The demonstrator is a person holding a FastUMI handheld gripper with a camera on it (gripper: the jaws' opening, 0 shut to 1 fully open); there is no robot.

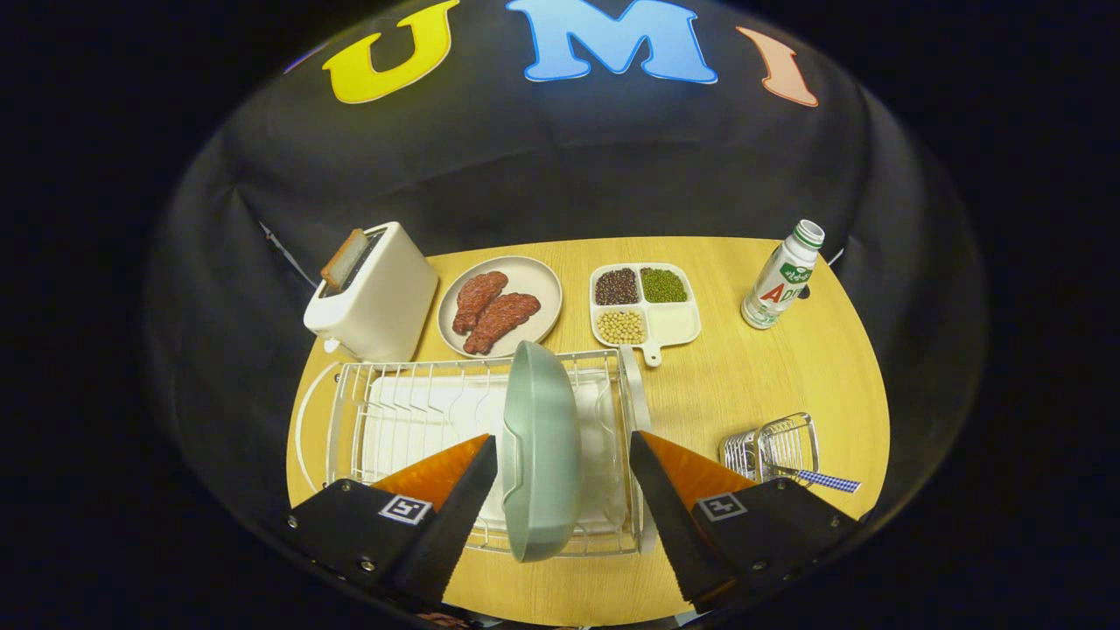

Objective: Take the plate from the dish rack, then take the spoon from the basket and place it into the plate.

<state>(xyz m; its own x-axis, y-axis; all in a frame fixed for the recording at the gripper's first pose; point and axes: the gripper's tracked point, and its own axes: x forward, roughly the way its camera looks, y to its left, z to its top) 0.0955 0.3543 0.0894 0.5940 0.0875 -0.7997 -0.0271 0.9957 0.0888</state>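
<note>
Tool (564, 490) open, straddling plate (541, 451) upright on edge in rack (420, 411), edge toward camera.

**Clearance around the rack**

Gripper (563, 490) fingers stand spread, the upright plate (541, 451) between them with a gap on the right side. The dish rack (411, 411) wires hem the plate from below and left. Toaster (372, 293) and meat dish (500, 306) stand beyond the rack. Bare table (752, 376) lies open between rack and basket (774, 448).
</note>
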